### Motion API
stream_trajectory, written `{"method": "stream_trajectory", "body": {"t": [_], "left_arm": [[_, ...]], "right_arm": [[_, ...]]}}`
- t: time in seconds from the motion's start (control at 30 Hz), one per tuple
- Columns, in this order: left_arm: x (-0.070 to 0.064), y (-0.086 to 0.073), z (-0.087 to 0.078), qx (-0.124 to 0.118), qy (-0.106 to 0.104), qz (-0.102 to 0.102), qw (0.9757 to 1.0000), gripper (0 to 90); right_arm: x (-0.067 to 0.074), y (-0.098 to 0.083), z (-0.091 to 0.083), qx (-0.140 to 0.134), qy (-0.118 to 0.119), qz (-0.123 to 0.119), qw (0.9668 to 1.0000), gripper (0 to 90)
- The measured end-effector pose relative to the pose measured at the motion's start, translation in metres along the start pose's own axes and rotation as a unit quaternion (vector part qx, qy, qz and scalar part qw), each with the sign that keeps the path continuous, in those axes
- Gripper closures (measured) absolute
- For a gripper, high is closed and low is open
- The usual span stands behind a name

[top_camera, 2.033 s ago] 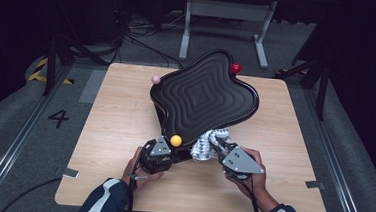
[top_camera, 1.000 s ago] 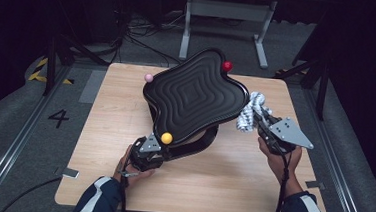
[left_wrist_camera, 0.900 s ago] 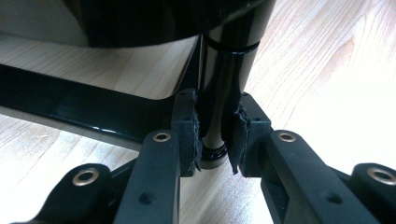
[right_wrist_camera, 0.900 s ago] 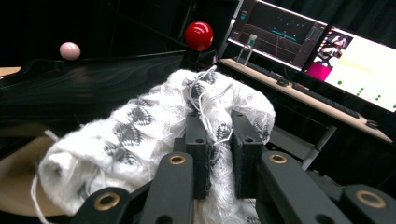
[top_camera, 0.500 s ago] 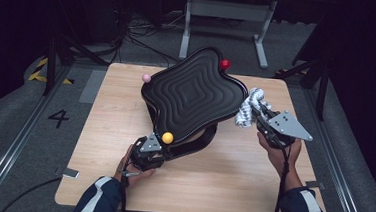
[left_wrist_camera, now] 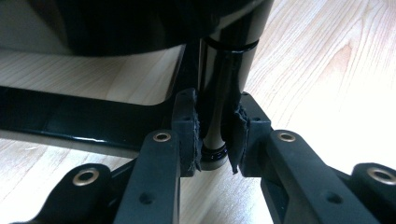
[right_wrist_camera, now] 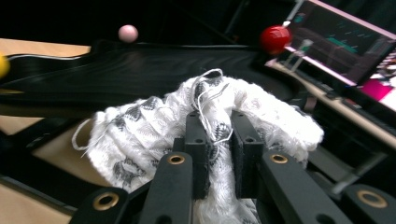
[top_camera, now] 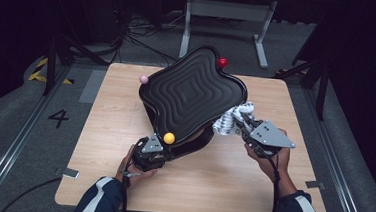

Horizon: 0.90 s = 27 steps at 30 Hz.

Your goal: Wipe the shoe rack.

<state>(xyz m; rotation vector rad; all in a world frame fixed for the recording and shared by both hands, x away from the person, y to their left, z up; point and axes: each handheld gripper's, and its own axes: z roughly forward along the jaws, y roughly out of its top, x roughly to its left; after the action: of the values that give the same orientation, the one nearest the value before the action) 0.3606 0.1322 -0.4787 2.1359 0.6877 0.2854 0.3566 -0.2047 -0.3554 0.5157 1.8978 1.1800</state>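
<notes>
floor: grey carpet (top_camera: 19,124), marked 4 | table (top_camera: 250,190): light wood | surroundings: dark

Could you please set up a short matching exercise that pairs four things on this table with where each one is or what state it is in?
Things:
1. red ball
2. yellow ball
3. white cloth
4. black post

Places or states:
A. clamped in the left gripper
B. at the far corner of the black wavy tray
C. pinched in the right gripper
D. at the tray's near corner, beside the left gripper

Pairs: 1-B, 2-D, 3-C, 4-A
</notes>
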Motion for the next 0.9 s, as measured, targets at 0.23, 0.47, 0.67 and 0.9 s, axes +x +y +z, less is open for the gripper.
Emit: {"method": "stream_trajectory", "body": {"t": [0.23, 0.47, 0.67, 0.9], "left_arm": [[-0.002, 0.001, 0.001, 0.000, -0.001, -0.002, 1.0000, 73.9], [-0.003, 0.002, 0.002, 0.000, 0.002, -0.006, 1.0000, 73.9], [-0.003, 0.002, 0.002, 0.004, 0.006, -0.002, 1.0000, 73.9], [-0.003, 0.003, 0.003, 0.004, 0.005, -0.002, 1.0000, 73.9]], "right_arm": [[0.038, 0.000, 0.020, 0.010, 0.046, -0.020, 0.9987, 80.1], [0.073, 0.003, 0.032, 0.015, 0.091, -0.042, 0.9949, 80.1], [0.102, 0.007, 0.035, 0.010, 0.124, -0.066, 0.9901, 80.1], [0.120, 0.010, 0.040, 0.008, 0.140, -0.088, 0.9862, 80.2]]}}
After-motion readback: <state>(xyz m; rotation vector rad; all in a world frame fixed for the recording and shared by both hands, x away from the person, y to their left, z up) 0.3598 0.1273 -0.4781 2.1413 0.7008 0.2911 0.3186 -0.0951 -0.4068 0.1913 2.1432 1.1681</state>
